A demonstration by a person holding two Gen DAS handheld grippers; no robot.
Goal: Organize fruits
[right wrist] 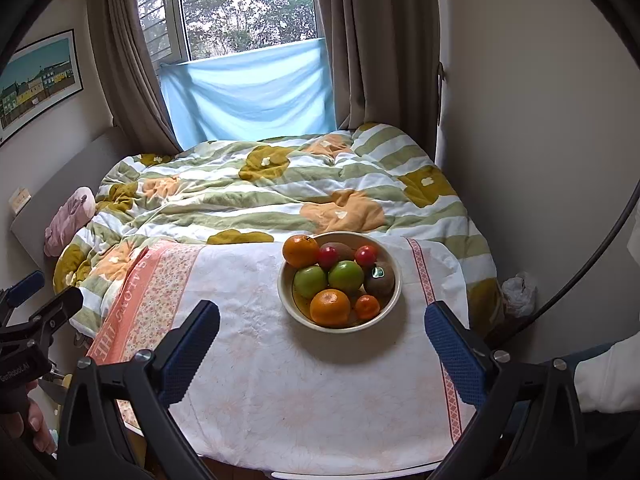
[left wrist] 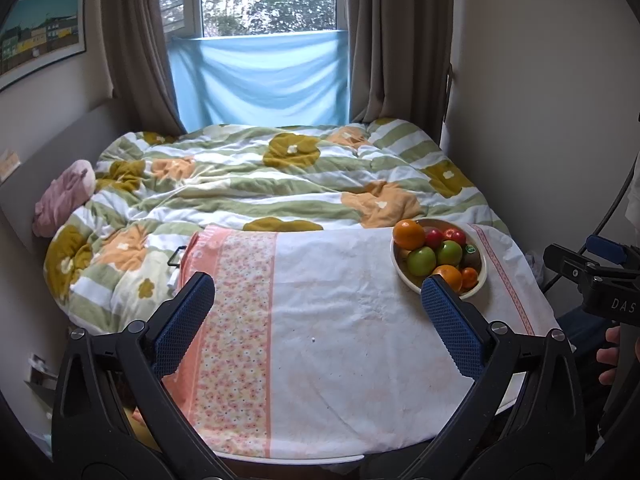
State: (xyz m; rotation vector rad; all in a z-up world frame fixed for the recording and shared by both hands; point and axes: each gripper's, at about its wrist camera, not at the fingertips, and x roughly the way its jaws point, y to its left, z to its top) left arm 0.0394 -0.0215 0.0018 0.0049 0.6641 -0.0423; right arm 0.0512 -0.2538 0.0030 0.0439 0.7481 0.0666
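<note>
Fruit fills a cream bowl (right wrist: 340, 326) on the cloth-covered table (right wrist: 280, 392): two oranges, two green apples (right wrist: 346, 276), small red fruits, a kiwi (right wrist: 380, 280) and a mandarin. The left claw (left wrist: 318, 320) and right claw (right wrist: 322, 360) are both spread wide, released, above the cloth.

Soft window (right wrist: 240, 4) daylight; sharp frames, fisheye-warped edges.
</note>
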